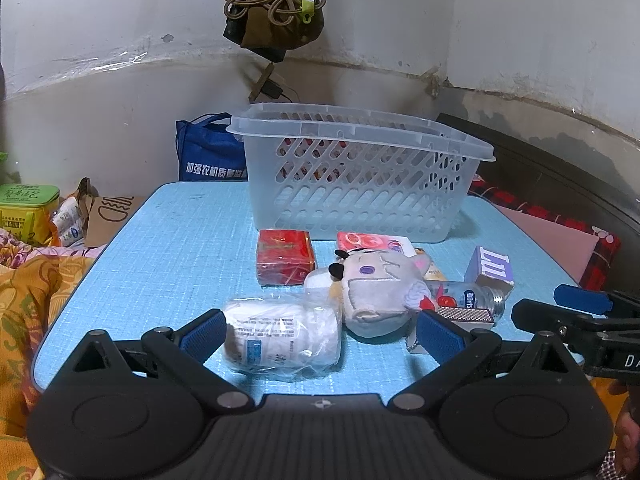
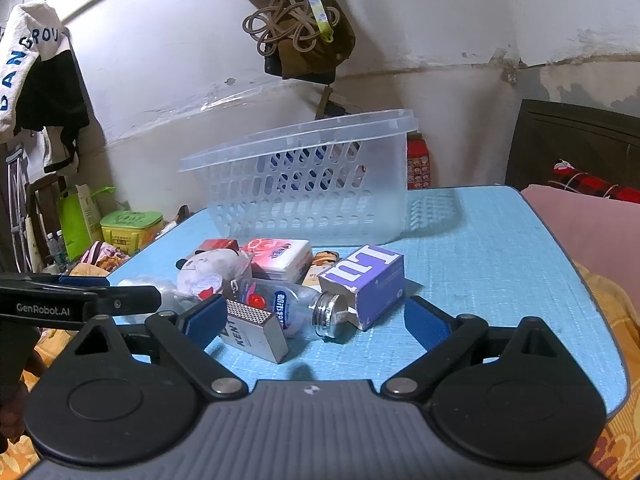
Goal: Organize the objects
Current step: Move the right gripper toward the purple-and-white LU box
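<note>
We saw a white plastic-wrapped roll [image 1: 282, 338] lying on its side on the light-blue table [image 1: 180, 248], between the wide-open fingers of our left gripper [image 1: 320, 334], which gripped nothing. Our right gripper [image 2: 314, 320] also gaped wide, empty. Behind stood a translucent slotted plastic basket [image 1: 360, 184]; its contents were unclear.

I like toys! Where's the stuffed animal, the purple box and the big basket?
stuffed animal [image 1: 376, 292], left wrist view, on its grey face.
purple box [image 2: 366, 280], right wrist view, on its top face.
basket [image 1: 360, 196], left wrist view, on its slotted front wall.
</note>
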`<state>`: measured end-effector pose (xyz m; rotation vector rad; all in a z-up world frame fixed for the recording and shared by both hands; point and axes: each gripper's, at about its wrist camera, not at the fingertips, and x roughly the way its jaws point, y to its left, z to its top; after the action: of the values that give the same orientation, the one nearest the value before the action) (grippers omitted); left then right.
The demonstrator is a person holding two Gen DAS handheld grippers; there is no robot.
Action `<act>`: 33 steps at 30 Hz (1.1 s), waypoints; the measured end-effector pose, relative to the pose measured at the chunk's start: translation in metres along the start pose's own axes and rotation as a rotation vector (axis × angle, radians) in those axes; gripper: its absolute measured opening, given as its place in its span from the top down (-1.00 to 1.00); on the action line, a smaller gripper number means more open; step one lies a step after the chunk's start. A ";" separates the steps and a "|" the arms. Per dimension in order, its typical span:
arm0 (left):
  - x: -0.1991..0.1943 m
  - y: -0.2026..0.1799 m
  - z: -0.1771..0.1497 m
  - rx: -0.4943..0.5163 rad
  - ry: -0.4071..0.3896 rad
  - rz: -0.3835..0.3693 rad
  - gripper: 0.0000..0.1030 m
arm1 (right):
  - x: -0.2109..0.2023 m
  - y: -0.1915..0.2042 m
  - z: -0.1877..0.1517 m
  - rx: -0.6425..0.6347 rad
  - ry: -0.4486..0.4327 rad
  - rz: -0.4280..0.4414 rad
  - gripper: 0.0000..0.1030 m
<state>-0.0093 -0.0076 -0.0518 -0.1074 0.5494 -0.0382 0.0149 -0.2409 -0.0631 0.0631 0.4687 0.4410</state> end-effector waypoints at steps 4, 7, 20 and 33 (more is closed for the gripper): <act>0.000 0.000 0.000 0.000 -0.004 -0.004 -0.99 | 0.000 -0.003 -0.001 0.013 0.000 0.007 -0.90; 0.000 0.001 -0.001 0.001 -0.009 -0.002 -0.99 | 0.000 -0.004 -0.001 0.018 -0.002 0.007 -0.90; -0.001 0.018 -0.003 -0.023 -0.049 0.007 -0.99 | 0.004 -0.007 -0.006 0.028 0.009 0.001 -0.90; 0.005 0.026 -0.007 -0.013 -0.052 -0.007 -0.94 | 0.009 -0.009 -0.006 0.029 0.023 -0.019 -0.90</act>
<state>-0.0085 0.0176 -0.0637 -0.1229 0.4975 -0.0387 0.0231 -0.2451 -0.0742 0.0812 0.4984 0.4165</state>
